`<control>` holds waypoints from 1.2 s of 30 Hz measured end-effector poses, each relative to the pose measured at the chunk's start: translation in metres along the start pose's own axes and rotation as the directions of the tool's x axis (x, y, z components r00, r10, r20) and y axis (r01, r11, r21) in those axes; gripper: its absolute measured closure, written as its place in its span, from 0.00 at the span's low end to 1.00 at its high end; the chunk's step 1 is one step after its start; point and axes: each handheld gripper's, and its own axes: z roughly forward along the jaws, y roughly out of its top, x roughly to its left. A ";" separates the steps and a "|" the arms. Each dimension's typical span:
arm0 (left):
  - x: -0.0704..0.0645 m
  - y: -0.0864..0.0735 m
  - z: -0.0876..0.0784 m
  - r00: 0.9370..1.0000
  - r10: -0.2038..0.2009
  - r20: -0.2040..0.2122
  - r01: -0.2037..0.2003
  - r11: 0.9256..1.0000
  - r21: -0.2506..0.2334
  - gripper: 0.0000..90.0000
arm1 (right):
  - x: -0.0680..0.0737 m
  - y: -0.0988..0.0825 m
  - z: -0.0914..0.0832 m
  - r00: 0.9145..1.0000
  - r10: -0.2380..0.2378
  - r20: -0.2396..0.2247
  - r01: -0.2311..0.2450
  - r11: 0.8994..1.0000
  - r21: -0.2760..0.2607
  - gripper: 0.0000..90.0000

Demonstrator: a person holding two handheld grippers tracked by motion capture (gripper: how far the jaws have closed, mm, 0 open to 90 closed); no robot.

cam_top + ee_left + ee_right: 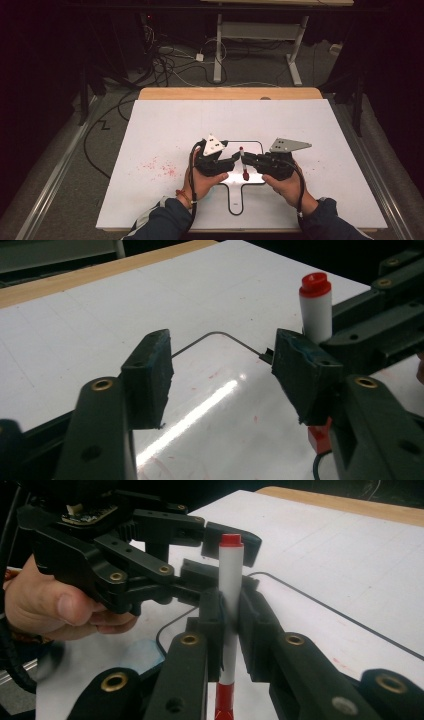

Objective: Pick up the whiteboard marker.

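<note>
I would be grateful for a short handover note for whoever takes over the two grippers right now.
Right gripper: shut on the marker, a white barrel with red at both ends, held upright above the outlined whiteboard.
Left gripper: jaws open, nothing between them, right next to the marker's upper red end.
Done: marker picked up and steadied. Red smudges lie on the table sheet to the left.
Left: probably grip the upper red end with the left jaws and pull it off; whether it is a cap I cannot tell.
</note>
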 end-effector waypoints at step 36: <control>-0.022 0.000 0.005 0.981 0.100 0.167 -0.109 0.993 0.042 0.83 | 0.006 0.002 -0.006 1.000 -0.020 0.023 0.022 0.997 -0.068 0.91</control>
